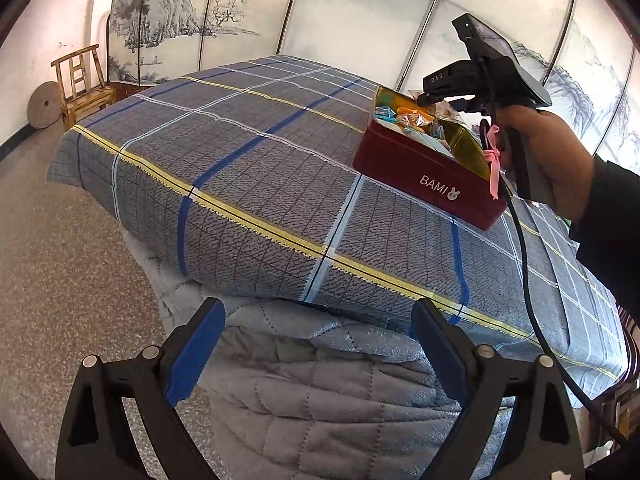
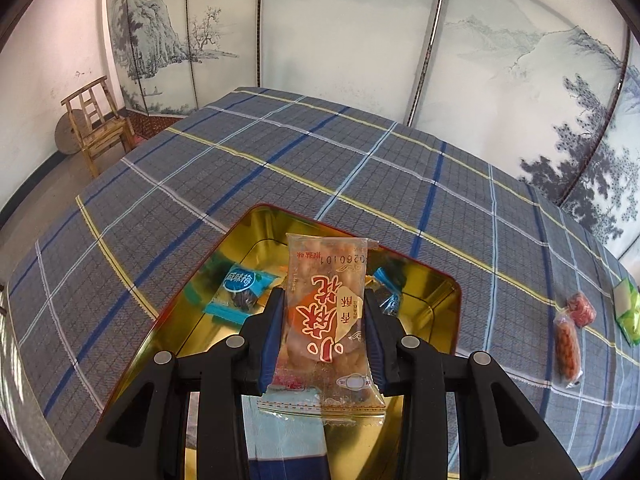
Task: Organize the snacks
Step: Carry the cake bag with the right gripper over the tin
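A dark red tin (image 1: 428, 178) marked BAMI, gold inside (image 2: 168, 332), stands on the plaid bed with several wrapped snacks in it. My right gripper (image 2: 325, 300) is shut on a clear snack packet with red lettering (image 2: 326, 320), held upright over the tin's opening. In the tin lies a blue packet (image 2: 240, 294). From the left wrist view a hand holds that right gripper (image 1: 444, 94) above the tin's far end. My left gripper (image 1: 316, 320) stands open with nothing between its fingers, at the bed's near edge.
Loose snacks lie on the bedspread (image 2: 360, 168) right of the tin: an orange-red packet (image 2: 568, 344), a small red one (image 2: 581, 308) and a green one (image 2: 628, 312). A wooden chair (image 1: 82, 84) stands by the wall at the left. Painted screens (image 2: 340, 40) back the bed.
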